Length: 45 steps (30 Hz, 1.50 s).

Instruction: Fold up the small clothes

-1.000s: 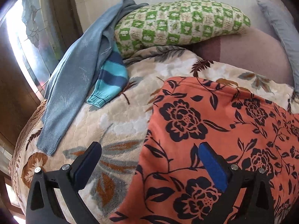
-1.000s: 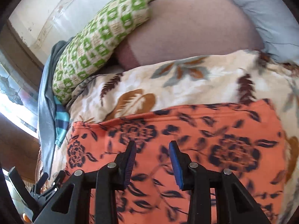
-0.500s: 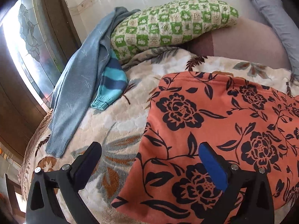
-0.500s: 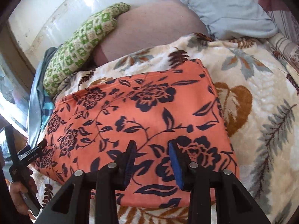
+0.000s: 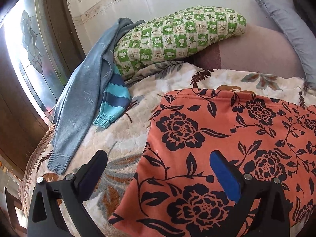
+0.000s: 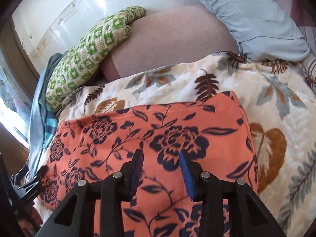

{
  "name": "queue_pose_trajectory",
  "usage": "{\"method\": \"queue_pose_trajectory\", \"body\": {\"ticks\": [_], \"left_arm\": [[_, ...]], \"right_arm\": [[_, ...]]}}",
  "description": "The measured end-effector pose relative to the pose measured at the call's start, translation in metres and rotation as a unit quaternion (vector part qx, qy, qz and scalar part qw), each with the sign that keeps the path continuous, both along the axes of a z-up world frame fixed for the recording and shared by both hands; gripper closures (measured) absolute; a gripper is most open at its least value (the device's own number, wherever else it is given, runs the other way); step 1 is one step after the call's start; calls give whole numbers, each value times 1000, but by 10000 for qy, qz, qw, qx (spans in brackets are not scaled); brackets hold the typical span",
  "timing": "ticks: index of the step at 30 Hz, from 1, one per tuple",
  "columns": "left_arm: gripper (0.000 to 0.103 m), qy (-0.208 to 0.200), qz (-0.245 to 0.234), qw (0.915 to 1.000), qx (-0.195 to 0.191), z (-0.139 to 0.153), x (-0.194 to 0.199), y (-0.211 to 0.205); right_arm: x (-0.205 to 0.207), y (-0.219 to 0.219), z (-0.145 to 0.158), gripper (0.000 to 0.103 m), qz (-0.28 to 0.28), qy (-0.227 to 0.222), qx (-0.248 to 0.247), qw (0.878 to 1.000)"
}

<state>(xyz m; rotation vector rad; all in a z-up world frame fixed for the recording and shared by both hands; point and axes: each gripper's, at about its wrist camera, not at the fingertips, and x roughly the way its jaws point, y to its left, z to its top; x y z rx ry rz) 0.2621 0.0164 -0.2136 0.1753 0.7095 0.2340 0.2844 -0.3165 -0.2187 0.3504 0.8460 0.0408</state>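
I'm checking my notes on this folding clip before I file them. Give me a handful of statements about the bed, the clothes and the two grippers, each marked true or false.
1. The orange floral garment lies spread flat on the leaf-print blanket. True.
2. The left gripper is clamped on the garment. False: its jaws stand wide open, with nothing pinched.
3. A grey-blue sweater lies beside the green checked pillow. True.
4. The right gripper holds a striped sleeve. False: its jaws are apart above the orange garment, holding nothing.
5. The green checked pillow rests on top of the orange garment. False: it lies beyond it, near the wall.
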Motion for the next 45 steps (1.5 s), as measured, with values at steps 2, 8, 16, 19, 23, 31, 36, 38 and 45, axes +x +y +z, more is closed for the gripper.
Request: {"method": "queue_pose_trajectory", "body": {"ticks": [2,8,16,19,23,31,36,38,45], "left_arm": [[0,-7,2,10000,-21,0,1,1],[0,-74,1,9999,-127,3,1,3],[0,-267,44,9991,-323,17,-12,10],[0,-338,72,9987,-371,22,-18,12],[0,-399,89,9984,-395,27,-25,15],[0,-381,67,9985,-387,27,-30,14],[0,-330,10,9989,-346,23,-25,6],[0,-320,-47,9991,-286,22,-23,1],[0,-222,-179,9995,-159,17,-20,-13]], "right_arm": [[26,-4,-15,57,-37,315,-134,9994],[45,6,-26,57,84,740,-527,9958],[-40,25,16,57,249,127,-69,9996],[-68,37,26,57,337,-28,169,9993],[-96,54,30,57,483,-207,366,9979],[-92,79,10,57,762,-191,307,9964],[-87,82,5,57,831,-168,285,9960],[-85,80,6,57,830,-188,308,9959],[-75,70,1,57,756,-63,517,9958]]}}
